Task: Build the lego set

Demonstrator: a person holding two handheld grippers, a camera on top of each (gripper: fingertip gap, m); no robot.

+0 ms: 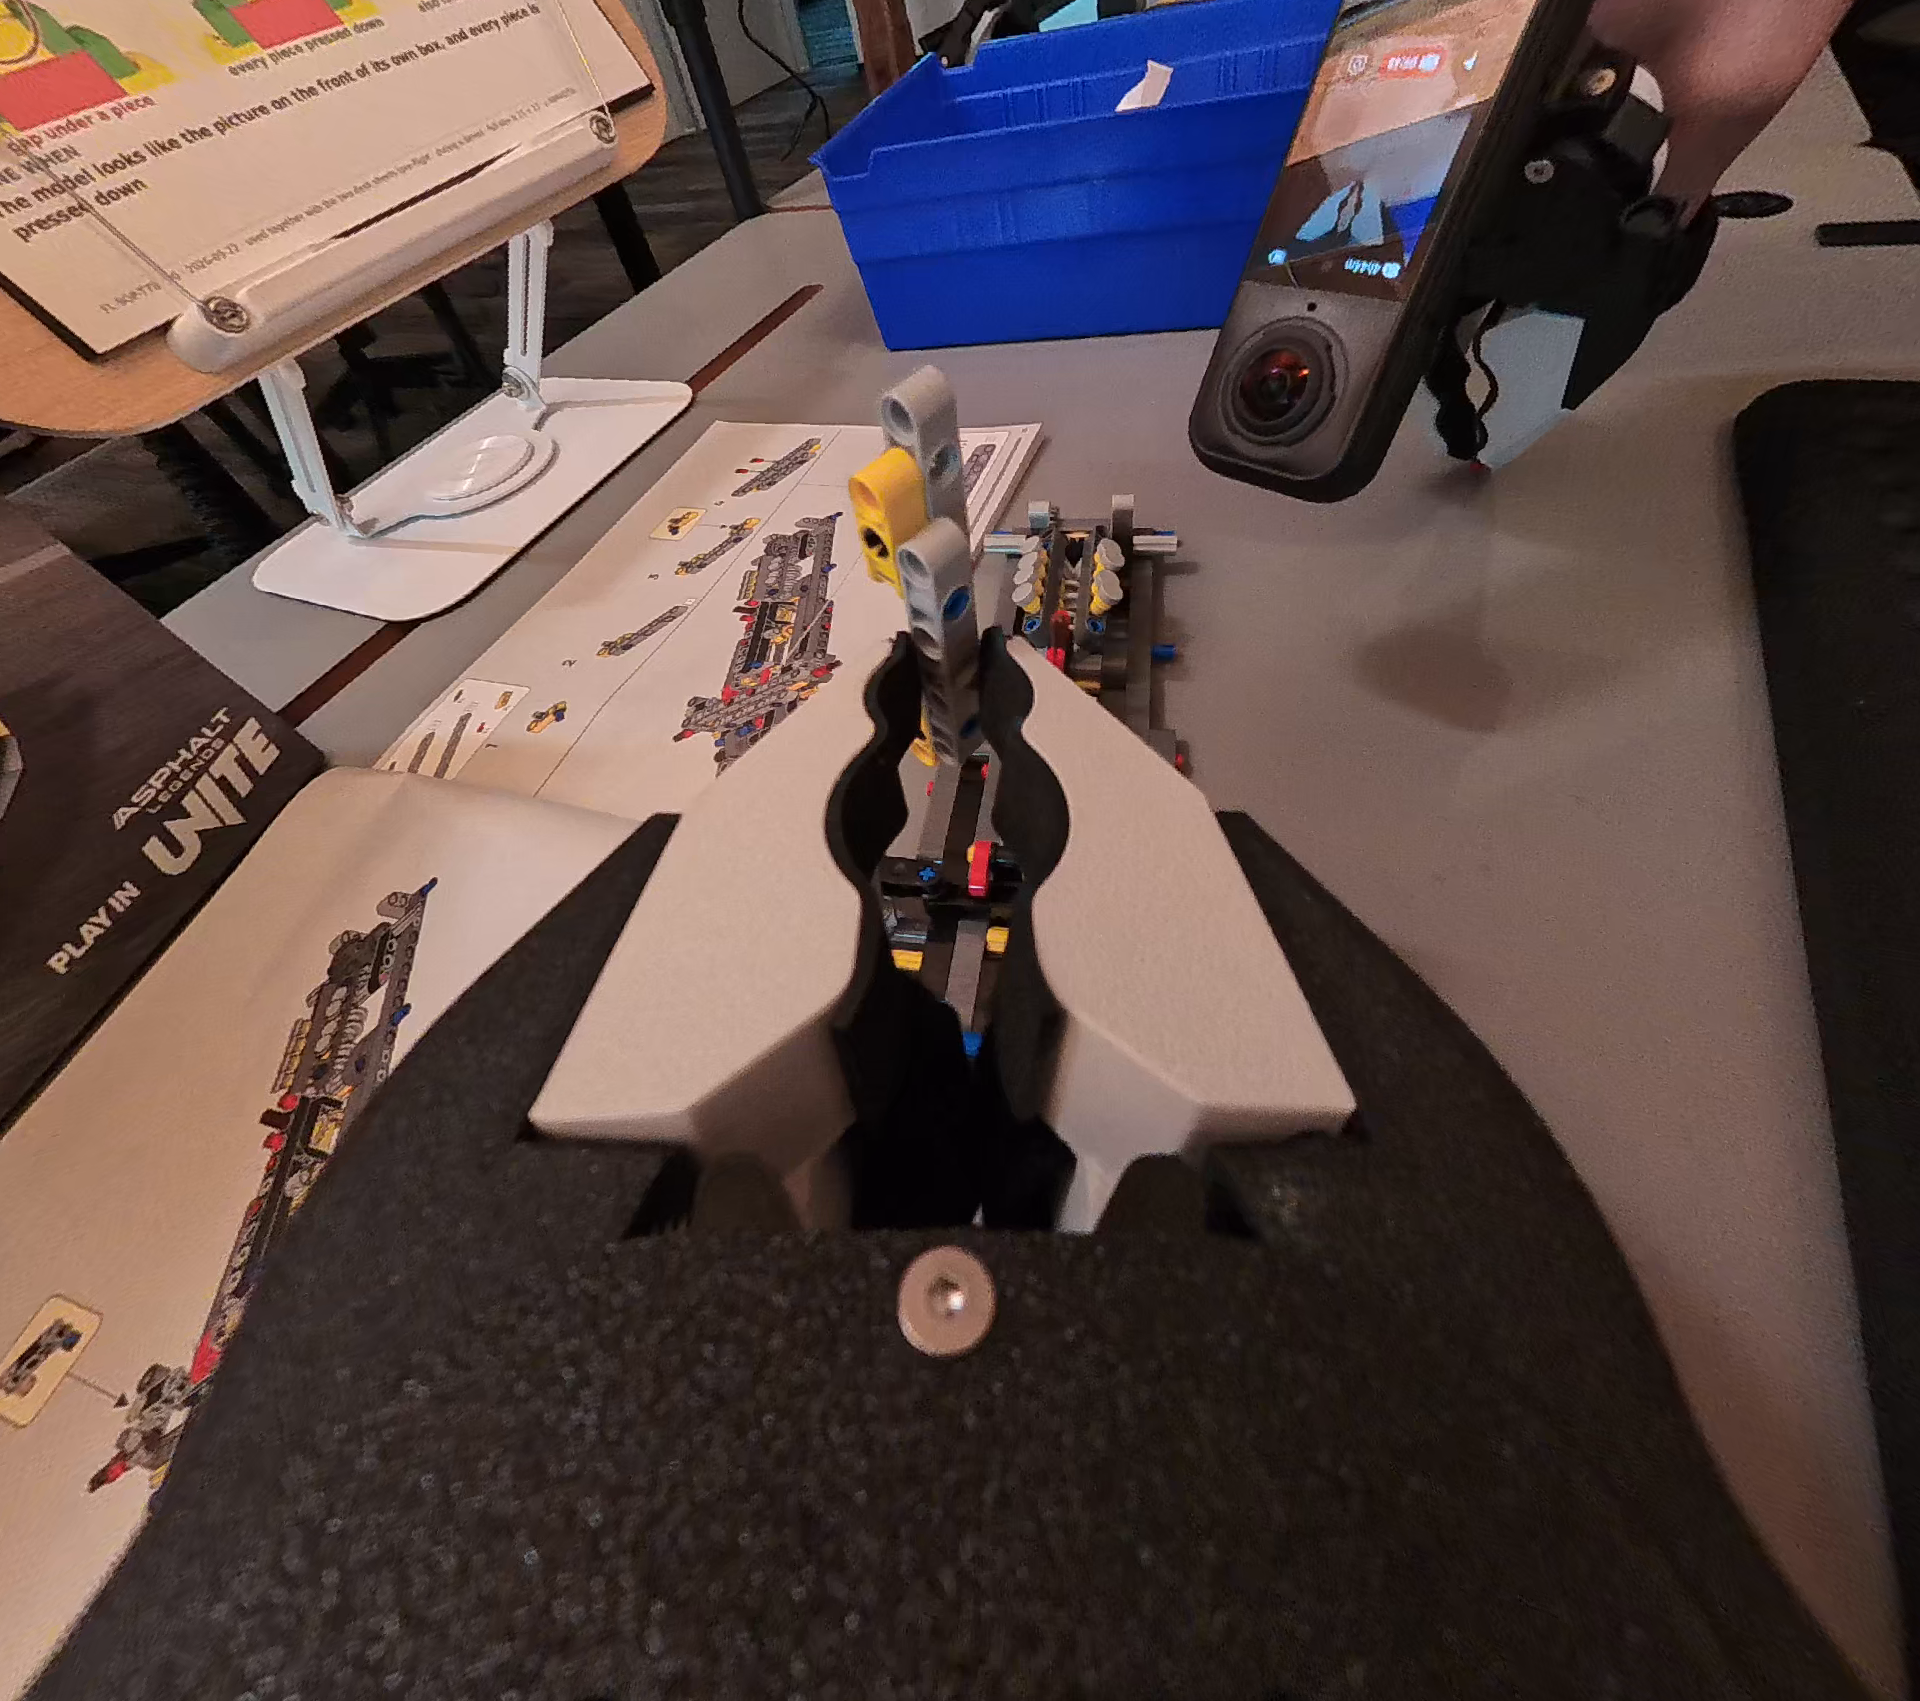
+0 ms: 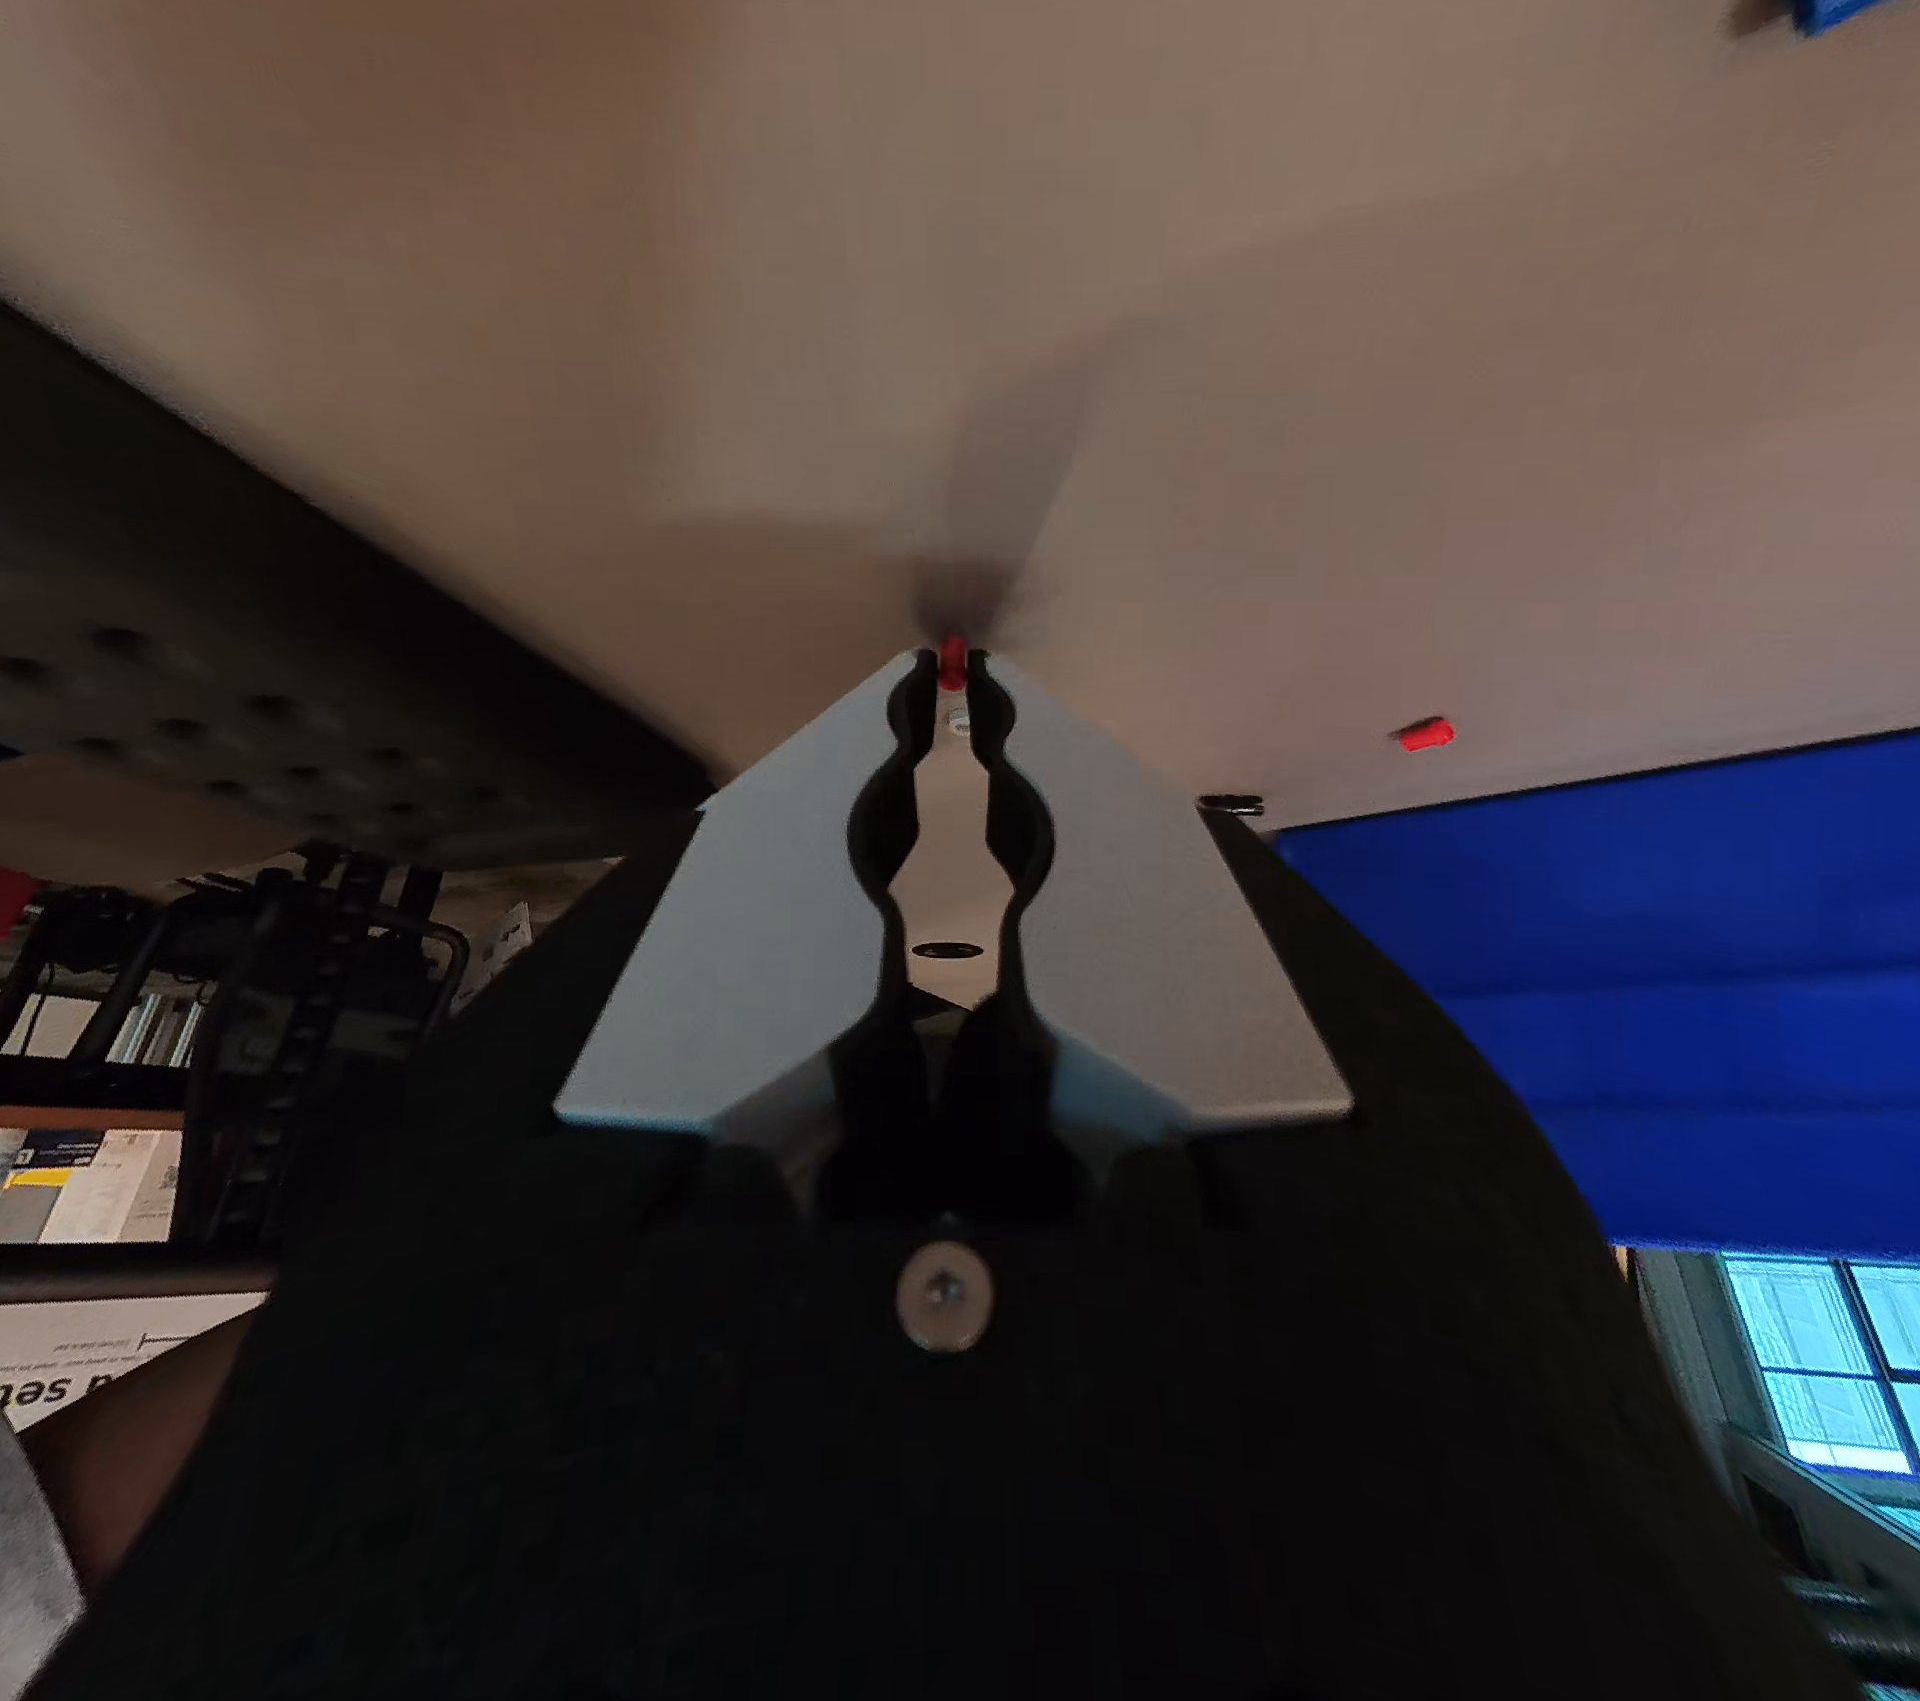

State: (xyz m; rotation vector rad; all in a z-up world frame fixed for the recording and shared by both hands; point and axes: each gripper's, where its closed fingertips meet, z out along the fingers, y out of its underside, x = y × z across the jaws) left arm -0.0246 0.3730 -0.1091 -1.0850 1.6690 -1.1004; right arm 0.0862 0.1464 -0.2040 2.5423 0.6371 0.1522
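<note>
lego frame (image 1: 1081, 602) on grey table (image 1: 1455, 820) | blue bin (image 1: 1039, 197) behind

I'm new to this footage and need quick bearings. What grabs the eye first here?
Centre of the left wrist view, the left gripper clamps a grey-and-yellow beam assembly upright above the lego chassis. Behind sits a blue bin. The right gripper pinches a small red pin.
</note>
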